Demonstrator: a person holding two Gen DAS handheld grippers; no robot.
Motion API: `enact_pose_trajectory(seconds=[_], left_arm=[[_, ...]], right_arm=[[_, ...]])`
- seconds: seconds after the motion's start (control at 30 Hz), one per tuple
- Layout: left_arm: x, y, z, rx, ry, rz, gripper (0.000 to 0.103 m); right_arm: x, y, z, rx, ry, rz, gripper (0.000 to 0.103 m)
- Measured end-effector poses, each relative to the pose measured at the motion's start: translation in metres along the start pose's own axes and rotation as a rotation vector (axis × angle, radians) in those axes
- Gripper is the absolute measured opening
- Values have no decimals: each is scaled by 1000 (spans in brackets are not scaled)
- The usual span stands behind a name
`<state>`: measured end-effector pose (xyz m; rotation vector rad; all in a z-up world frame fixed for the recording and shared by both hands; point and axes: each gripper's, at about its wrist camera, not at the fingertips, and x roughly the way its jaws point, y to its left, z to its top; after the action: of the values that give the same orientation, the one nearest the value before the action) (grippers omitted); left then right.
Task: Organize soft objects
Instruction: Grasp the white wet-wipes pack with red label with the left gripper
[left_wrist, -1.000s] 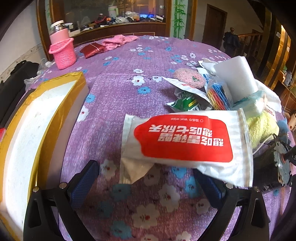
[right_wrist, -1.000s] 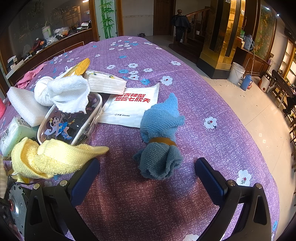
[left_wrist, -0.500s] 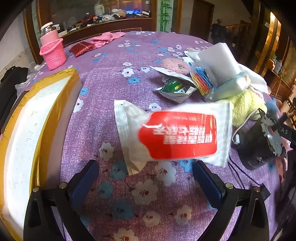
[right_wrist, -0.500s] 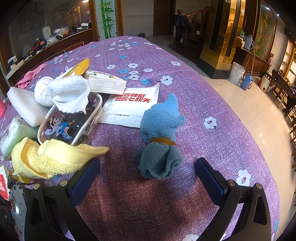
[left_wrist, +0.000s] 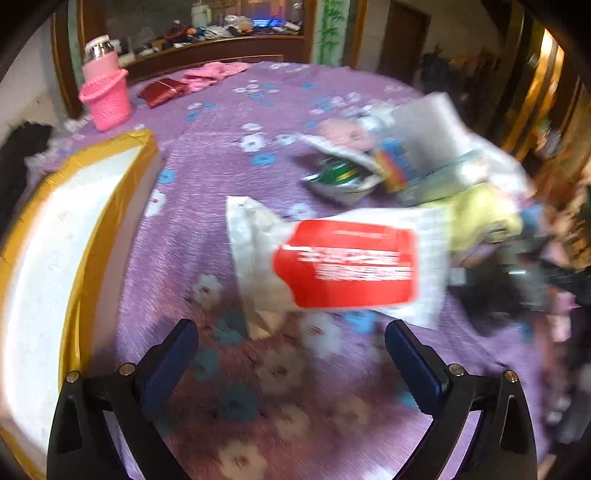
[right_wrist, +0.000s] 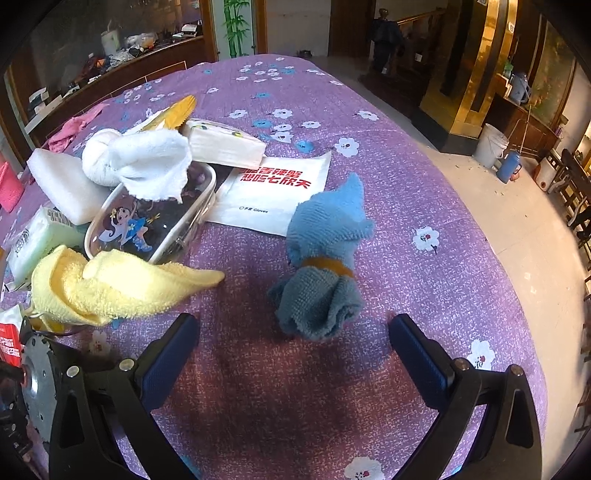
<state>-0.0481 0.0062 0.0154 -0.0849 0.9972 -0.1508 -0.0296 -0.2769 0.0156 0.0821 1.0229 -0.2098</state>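
Left gripper (left_wrist: 291, 354) is seen spread wide, nothing held; the view is motion-blurred. The red-and-white wet-wipe pack (left_wrist: 343, 266) is seen just beyond its fingertips on the purple floral cloth (left_wrist: 221, 177). Right gripper (right_wrist: 293, 347) is likewise wide apart and empty, with the blue towel roll (right_wrist: 325, 273) lying just ahead, between the fingers' line, and the yellow towel (right_wrist: 110, 284) left of that roll.

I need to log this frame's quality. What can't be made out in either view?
- Left wrist view: print on the red-and-white packet, smeared by motion blur.
- Left wrist view: pile behind it, blurred.
- Right wrist view: clear pouch contents, covered by the white towel.
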Motion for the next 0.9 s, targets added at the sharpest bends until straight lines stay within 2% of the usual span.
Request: enact_pose_trajectory(seconds=[0.03,0.1,0.2,0.33,0.4,0.47,0.57,0.63,0.67,0.7,0.83,0.9], left_arm=[[-13,1,-1,7,-27,-45,101],[-37,1,0,52,-101,-70,101],[-66,3,6,133,-198,-57,101],[-66,0,18,202,-222,-64,101],[-55,-10,29,259,-202,-79,101],[-37,-17,41,276,-165,-79,101],[-8,-22,51,273,-78,-94,89],[7,-28,48,292,-2,-121,75],[10,-32,44,320,18,-109,75],[6,-36,37,369,18,-109,75],[-22,-39,13,444,125,-217,75],[-42,-39,1,501,98,-200,75]], right_arm=[[-2,-2,-2,7,-4,1,103],[-4,-8,-4,38,-22,7,103],[-18,-22,-8,98,-93,39,103],[-36,-23,-14,114,-193,67,103],[-39,-21,-14,102,-212,70,103],[-40,-19,-12,97,-217,75,103],[-41,-22,-12,111,-216,95,103],[-42,-25,-14,124,-215,106,103],[-41,-27,-14,131,-210,112,103],[-39,-27,-13,137,-203,115,103],[-36,-28,-14,144,-182,127,103],[-35,-27,-14,141,-178,129,103]])
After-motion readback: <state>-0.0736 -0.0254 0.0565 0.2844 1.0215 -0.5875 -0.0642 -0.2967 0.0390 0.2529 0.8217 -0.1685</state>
